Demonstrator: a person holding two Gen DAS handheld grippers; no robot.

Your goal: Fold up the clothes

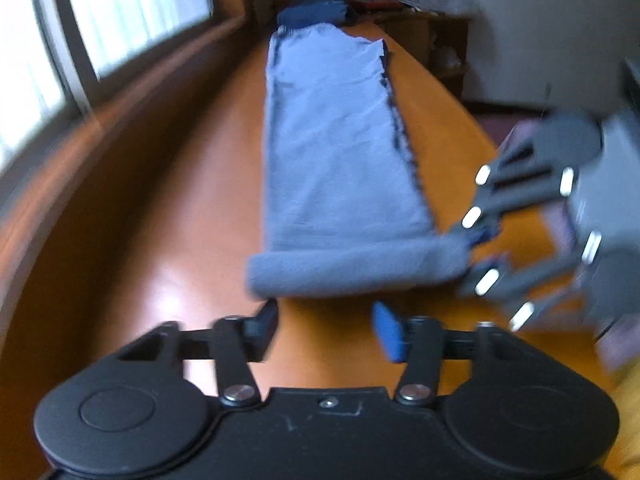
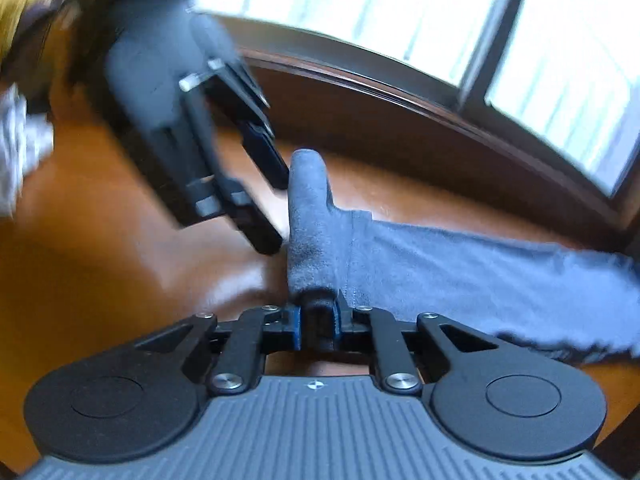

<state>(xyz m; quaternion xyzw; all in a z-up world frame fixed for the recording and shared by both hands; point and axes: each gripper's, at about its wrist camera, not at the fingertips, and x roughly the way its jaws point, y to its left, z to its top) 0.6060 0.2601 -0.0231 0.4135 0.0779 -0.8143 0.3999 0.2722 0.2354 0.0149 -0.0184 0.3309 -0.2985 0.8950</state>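
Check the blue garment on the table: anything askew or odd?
Mostly tidy. The blue garment lies long and flat, near end rolled. The right gripper pinches one end of the roll; the left gripper is open, just short of it.

Both wrist views, somewhat blurred, closely share the garment (image 1: pixel 340 168).

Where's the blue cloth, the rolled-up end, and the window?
Blue cloth (image 1: pixel 336 148): left wrist view, middle of the flat part.
Rolled-up end (image 2: pixel 310 224): right wrist view, middle of the roll.
Window (image 2: pixel 360 20): right wrist view, bright pane.
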